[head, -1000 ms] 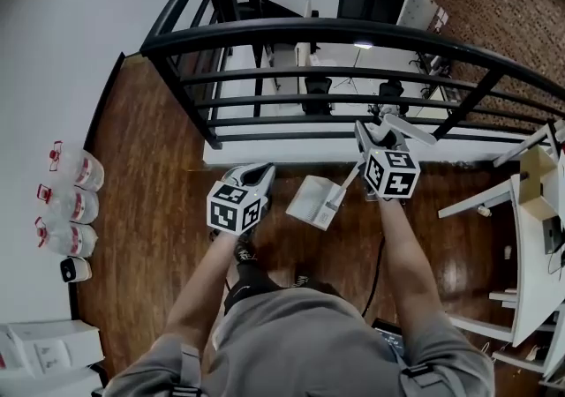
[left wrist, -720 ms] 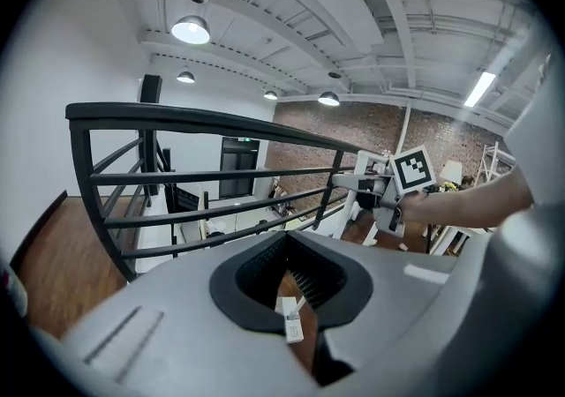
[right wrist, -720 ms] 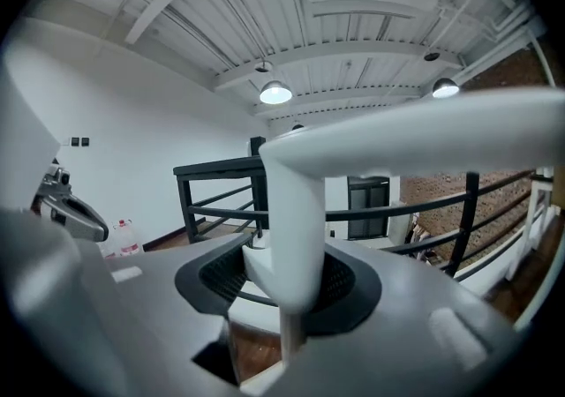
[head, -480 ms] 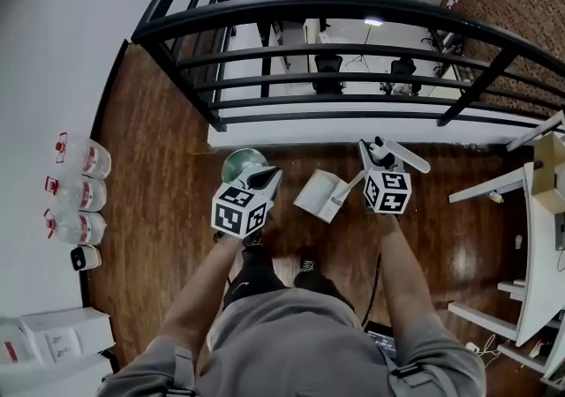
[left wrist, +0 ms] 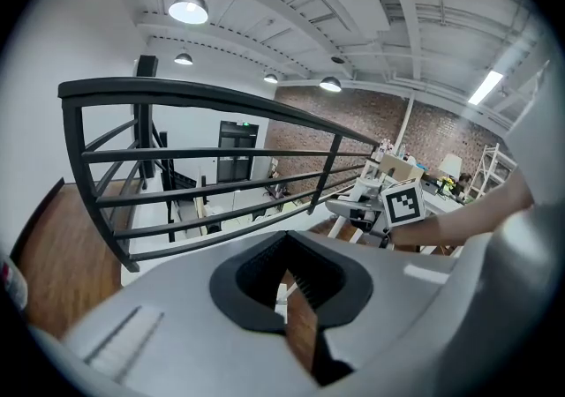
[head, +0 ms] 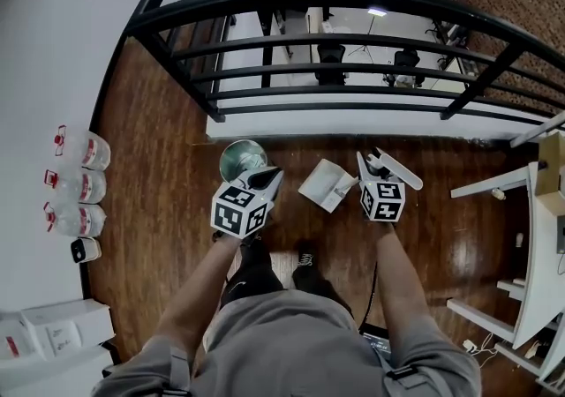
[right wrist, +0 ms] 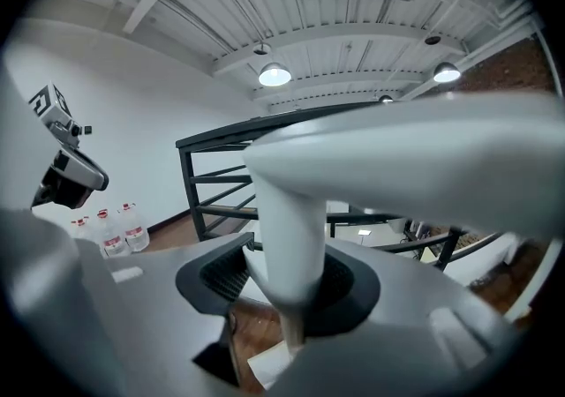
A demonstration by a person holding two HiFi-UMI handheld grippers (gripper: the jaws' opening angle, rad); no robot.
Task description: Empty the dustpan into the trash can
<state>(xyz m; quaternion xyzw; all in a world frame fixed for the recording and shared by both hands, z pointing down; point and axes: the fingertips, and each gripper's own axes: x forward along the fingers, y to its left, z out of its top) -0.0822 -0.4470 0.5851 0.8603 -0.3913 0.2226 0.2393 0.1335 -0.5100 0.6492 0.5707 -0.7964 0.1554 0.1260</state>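
A white dustpan (head: 323, 185) hangs above the wooden floor, right of a small round metal trash can (head: 242, 157). Its long white handle (right wrist: 290, 226) runs between the jaws of my right gripper (head: 363, 173), which is shut on it; in the right gripper view (right wrist: 287, 291) the pan (right wrist: 263, 365) shows below the jaws. My left gripper (head: 267, 178) hovers just right of the can's rim, jaws together with nothing between them (left wrist: 297, 300). The dustpan is beside the can, not over it.
A black railing (head: 353, 41) runs across just beyond the can, with a drop to a lower floor behind it. Three water bottles (head: 78, 185) line the left wall, and white boxes (head: 51, 335) stand at the lower left. White tables (head: 530, 219) stand at the right. The person's feet (head: 275, 265) are right behind the grippers.
Both grippers have come down towards the floor, the right one further, carrying the dustpan with it. The trash can has come into view beside the left gripper.
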